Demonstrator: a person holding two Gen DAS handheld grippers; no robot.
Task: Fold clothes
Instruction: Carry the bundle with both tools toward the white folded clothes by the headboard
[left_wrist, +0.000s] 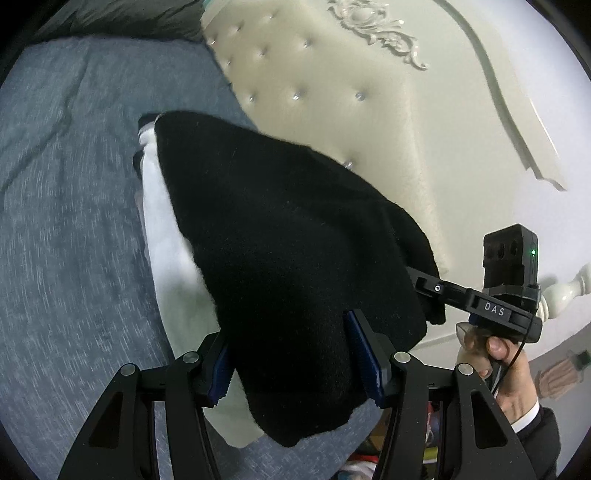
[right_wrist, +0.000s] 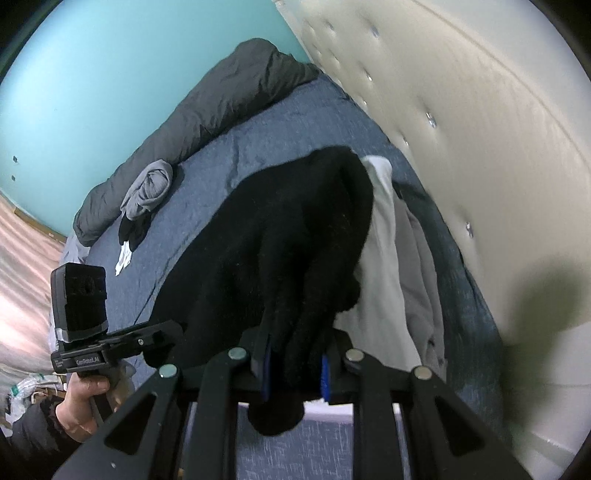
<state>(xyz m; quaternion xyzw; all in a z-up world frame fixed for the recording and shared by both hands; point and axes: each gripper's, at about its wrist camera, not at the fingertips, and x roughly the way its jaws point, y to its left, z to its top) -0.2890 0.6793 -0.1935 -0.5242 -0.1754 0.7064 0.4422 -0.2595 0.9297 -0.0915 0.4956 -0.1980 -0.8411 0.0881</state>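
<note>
A black fleecy garment (left_wrist: 288, 229) hangs between both grippers, just above a pile of folded clothes near the headboard. My left gripper (left_wrist: 291, 365) is shut on a thick fold of it, blue pads (left_wrist: 364, 354) pressing both sides. My right gripper (right_wrist: 295, 369) is shut on a narrower bunch of the same black garment (right_wrist: 295, 236). In the left wrist view the right gripper (left_wrist: 432, 286) reaches into the cloth's right edge. A white garment (left_wrist: 162, 229) lies under the black one, with a grey piece (right_wrist: 421, 266) beside it.
The blue-grey bed sheet (left_wrist: 66, 206) spreads to the left. The cream tufted headboard (left_wrist: 332, 85) stands close behind the pile. A dark grey duvet (right_wrist: 221, 99), a rolled grey garment (right_wrist: 151, 184) and a small black item (right_wrist: 133, 225) lie at the bed's far side.
</note>
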